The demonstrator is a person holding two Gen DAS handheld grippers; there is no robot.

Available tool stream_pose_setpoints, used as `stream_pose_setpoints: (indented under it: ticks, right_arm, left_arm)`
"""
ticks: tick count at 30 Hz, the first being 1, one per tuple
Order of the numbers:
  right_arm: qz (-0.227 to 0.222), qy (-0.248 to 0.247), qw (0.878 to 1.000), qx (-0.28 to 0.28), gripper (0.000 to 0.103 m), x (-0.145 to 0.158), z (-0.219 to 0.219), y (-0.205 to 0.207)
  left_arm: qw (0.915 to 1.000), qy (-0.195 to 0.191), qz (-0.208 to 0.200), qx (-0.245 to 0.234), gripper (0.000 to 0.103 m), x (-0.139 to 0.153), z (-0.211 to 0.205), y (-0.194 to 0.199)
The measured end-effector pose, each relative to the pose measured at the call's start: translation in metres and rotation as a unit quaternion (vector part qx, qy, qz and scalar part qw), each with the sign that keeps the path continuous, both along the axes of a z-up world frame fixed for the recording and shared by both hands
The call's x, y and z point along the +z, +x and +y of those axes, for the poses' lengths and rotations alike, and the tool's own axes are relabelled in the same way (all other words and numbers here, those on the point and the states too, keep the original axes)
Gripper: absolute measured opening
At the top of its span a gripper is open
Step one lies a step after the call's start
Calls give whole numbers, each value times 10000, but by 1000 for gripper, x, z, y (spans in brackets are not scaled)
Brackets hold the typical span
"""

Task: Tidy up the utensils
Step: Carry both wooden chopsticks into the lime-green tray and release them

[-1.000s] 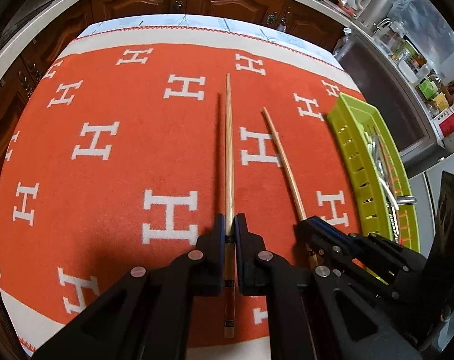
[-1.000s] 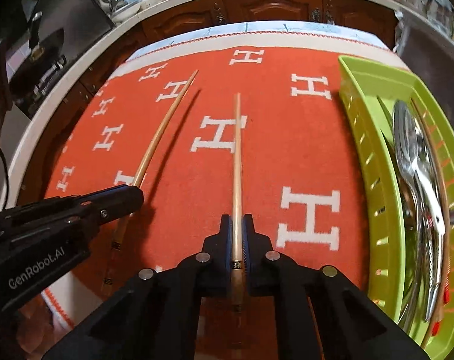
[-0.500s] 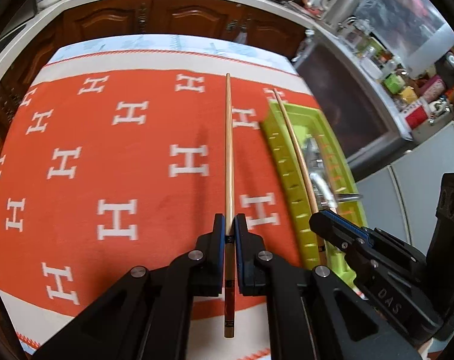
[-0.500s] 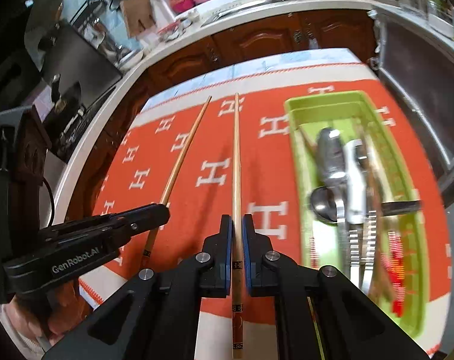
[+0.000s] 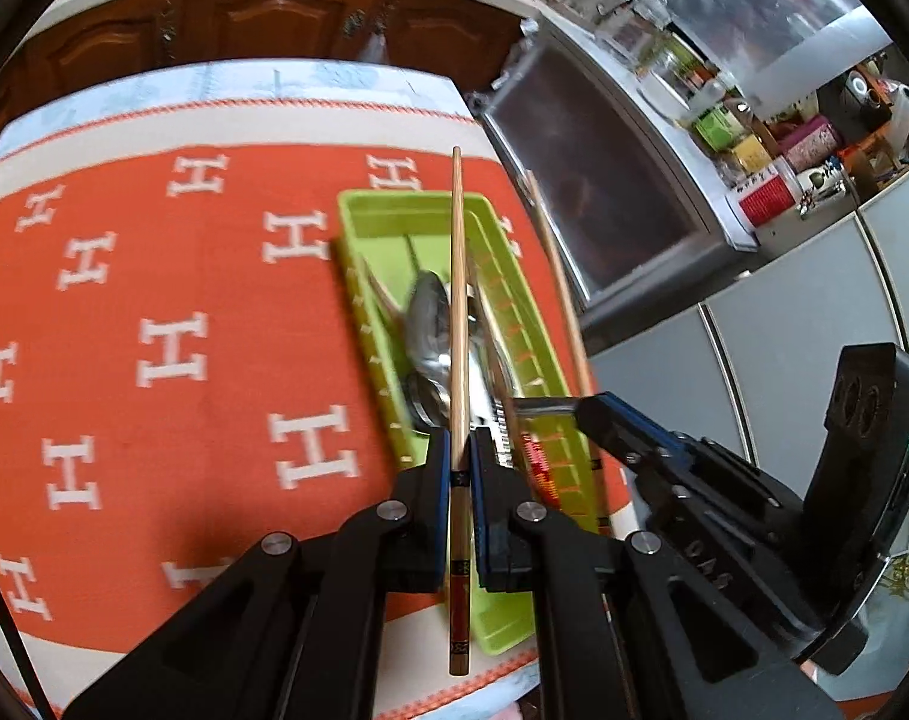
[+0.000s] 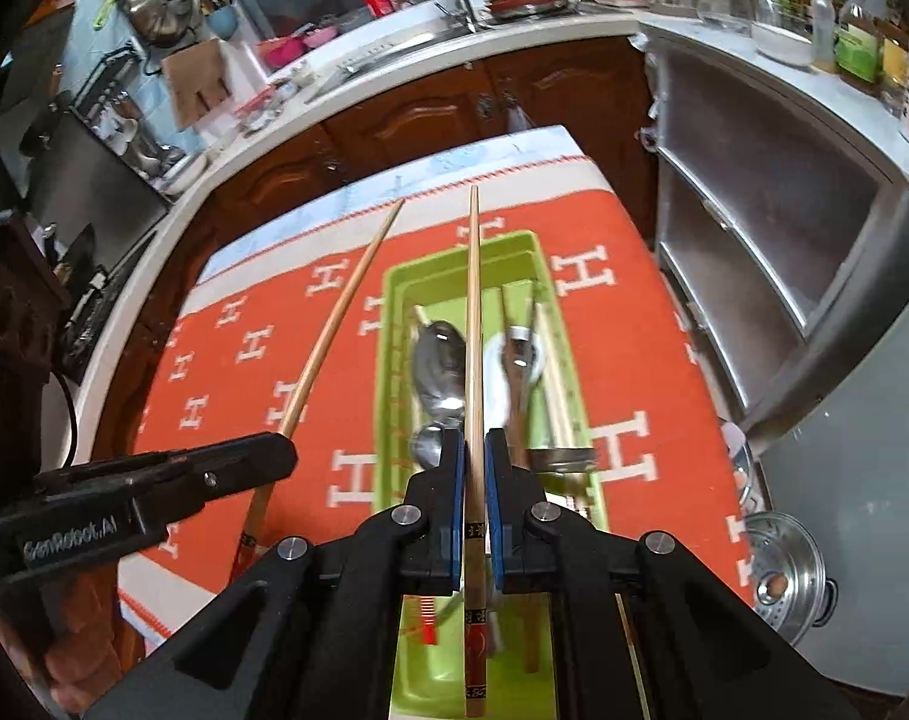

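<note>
Chopsticks: 1 clamped in left gripper (image 5: pixel 459 462), 1 in right gripper (image 6: pixel 474 468), both held above green tray (image 6: pixel 394 300) of spoons (image 6: pixel 439 366) on orange cloth (image 5: pixel 154 312); steel cabinet (image 6: pixel 772 252) beside.

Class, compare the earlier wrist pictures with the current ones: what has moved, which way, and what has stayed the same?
Both grippers rose and swung from over the orange cloth to above the green tray, each carrying a chopstick. The left gripper stays shut on its chopstick, the right gripper on the other chopstick. The spoons remain in the tray.
</note>
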State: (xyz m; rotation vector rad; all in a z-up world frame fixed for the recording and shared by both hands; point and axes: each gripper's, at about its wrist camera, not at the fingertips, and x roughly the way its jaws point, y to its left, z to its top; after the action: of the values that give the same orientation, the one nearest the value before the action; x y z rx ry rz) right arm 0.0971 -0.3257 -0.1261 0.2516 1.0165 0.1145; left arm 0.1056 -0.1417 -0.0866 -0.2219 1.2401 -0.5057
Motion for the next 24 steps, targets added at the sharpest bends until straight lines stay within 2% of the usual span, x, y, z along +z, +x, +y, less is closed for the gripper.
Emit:
stream_pose_setpoints:
  ticks: [5,7,9,11,13,15,19,22,24]
  right_arm:
    - [223,-166,9996,84,7,-21,-4,9]
    - [387,-232,9988,203,7,-32,-2,14]
    - [480,-303,9982,203,12,-40,-2,17]
    - [482,-352,9981,135,18,-46,-1,17]
    - [445,-262,9986,104,18,-47,0,18]
    - [406,-195,9989,125,18,-45,2,15]
    - [343,-248,9990,160,18,-41,6,9]
    - [315,-170,9992,162,18,-36,9,4]
    - [277,-159,9993,171,18,-32,12,2]
  left_arm:
    - [9995,114,279,24,4,-25,-16,3]
    - [9992,235,321,42,9,-32,-18,2]
    - [9989,297,361,41,30,-37,-20,1]
    - [9988,307,370,32,35,-37,-21,0]
    - [9988,347,332,-23,37,-35,-22,-2]
    - [9989,395,262,-64,44,-33,-22,-4]
    - [9986,501,32,-139,48,-25,-17,-8]
    - [9983,544,-140,-167,55,-16,-12,-12]
    - [9975,614,-294,-163,68,-9,-6,-16]
